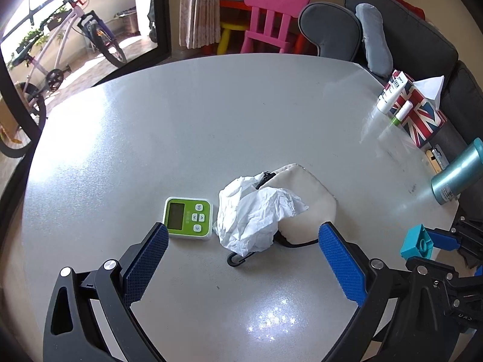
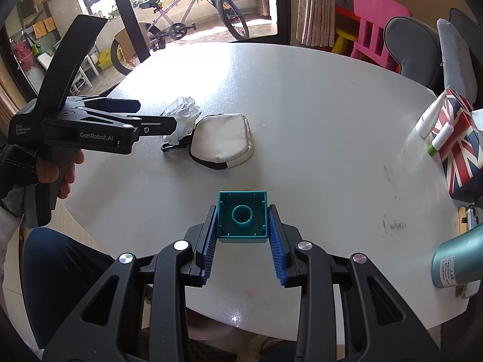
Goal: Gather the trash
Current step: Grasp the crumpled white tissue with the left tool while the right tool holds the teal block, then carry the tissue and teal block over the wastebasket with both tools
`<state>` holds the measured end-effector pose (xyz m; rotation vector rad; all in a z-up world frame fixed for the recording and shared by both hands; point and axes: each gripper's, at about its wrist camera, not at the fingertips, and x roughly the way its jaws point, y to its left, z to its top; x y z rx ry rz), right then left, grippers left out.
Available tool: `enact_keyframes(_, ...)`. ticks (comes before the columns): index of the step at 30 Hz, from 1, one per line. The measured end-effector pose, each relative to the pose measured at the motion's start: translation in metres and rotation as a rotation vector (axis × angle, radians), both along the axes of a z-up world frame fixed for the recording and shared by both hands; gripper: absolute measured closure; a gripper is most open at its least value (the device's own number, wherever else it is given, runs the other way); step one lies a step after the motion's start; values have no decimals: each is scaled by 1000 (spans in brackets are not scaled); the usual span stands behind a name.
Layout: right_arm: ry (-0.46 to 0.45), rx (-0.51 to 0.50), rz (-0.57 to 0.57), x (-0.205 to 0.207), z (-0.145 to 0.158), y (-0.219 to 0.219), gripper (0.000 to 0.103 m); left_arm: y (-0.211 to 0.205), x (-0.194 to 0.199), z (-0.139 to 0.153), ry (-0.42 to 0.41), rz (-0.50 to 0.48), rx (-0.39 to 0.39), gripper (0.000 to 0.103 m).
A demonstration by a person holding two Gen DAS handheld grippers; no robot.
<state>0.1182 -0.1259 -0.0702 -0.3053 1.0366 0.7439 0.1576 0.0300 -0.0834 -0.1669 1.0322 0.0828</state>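
1. The left gripper (image 1: 243,252) is spread wide just near of the tissue (image 1: 253,214), holding nothing. The crumpled tissue lies mid-table, partly on the near-left edge of the pouch (image 1: 305,199).
2. The right gripper (image 2: 243,235) is clamped on the block (image 2: 243,215), hollow underside facing the camera, held above the table's (image 1: 211,105) near edge.
3. A green timer (image 1: 187,217) sits just left of the tissue, close to the left gripper's left finger (image 1: 146,264). If the gripper goes forward as it stands, that finger could knock or pin the timer.
4. The pouch's black strap (image 1: 241,258) runs out from under the tissue toward the gripper. A low, deep pinch could catch the strap and drag the pouch along.
5. The tissue is loose and springy. A shallow pinch may take only a fold, and it could tear or slip free on lifting.
6. Whether the block counts as trash I cannot tell. No bin shows clearly in either view, so where things should go is uncertain.
7. The bottle (image 2: 455,262) stands at the right edge, well clear of the tissue but close to the right gripper's side, so a wide swing there could tip it.
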Motion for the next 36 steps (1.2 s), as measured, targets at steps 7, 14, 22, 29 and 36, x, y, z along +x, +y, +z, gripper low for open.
enact_keyframes(7, 2, 3, -3, 3, -1, -2, 71, 0, 7, -7, 11, -10, -1, 22)
enact_keyframes(14, 1, 3, -5, 4, -1, -2, 71, 0, 6, -10, 26, -19, 11, 94)
enact_keyframes(22, -3, 7, -2, 4, 0, -1, 71, 0, -4, 2, -8, -30, 19, 97)
enact_keyframes(29, -20, 18, 11, -1, 8, 1, 71, -9, -29, 17, -42, -35, 35, 97)
enact_keyframes(36, -51, 19, 35, -14, 19, 1, 71, -22, -63, 35, -96, -40, 38, 97)
